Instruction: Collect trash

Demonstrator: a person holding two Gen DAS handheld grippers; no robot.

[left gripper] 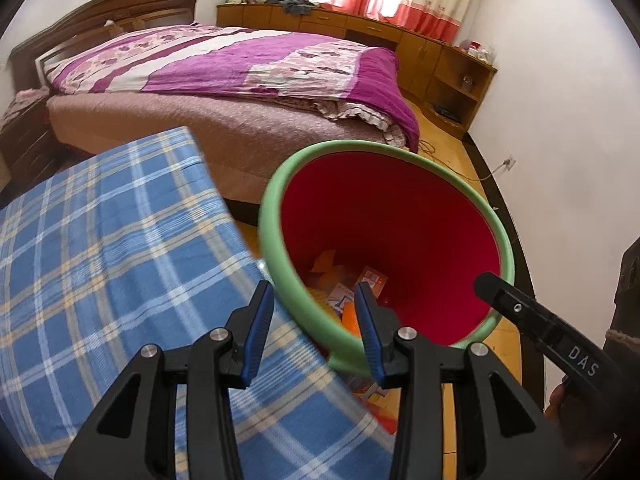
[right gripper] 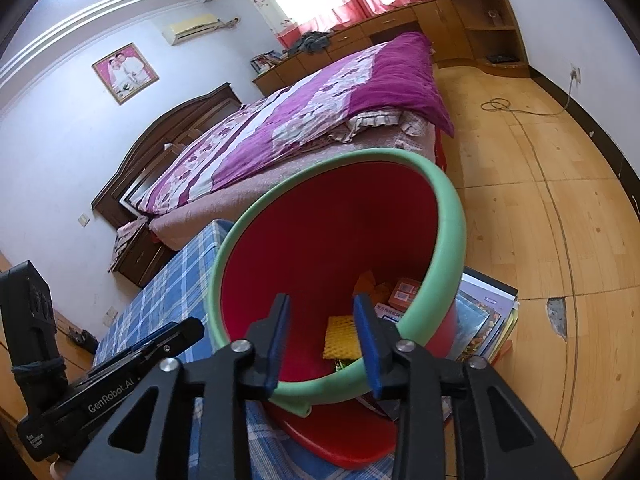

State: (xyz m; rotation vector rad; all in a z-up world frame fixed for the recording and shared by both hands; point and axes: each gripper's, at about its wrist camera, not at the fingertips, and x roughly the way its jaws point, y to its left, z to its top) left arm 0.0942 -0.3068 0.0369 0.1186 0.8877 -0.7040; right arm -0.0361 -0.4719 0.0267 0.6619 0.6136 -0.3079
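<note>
A red bin with a green rim (left gripper: 276, 248) (right gripper: 452, 240) stands tilted beside a blue plaid cover. Inside lie orange paper scraps (left gripper: 326, 262), a printed packet (left gripper: 372, 278) (right gripper: 404, 292) and a yellow foam net (right gripper: 340, 336). My left gripper (left gripper: 312, 288) hangs open over the bin's near rim; the rim runs across the gap and nothing is pinched. My right gripper (right gripper: 322, 300) is open above the bin mouth, with the yellow net showing far below between its fingers. Each gripper's body shows at the edge of the other view.
The blue plaid cover (left gripper: 100, 260) lies left of the bin. Behind it stands a bed with a purple quilt (left gripper: 240, 64). Wooden cabinets (left gripper: 420, 44) line the far wall. A stack of magazines (right gripper: 484, 312) sits at the bin's right on the wooden floor (right gripper: 540, 200).
</note>
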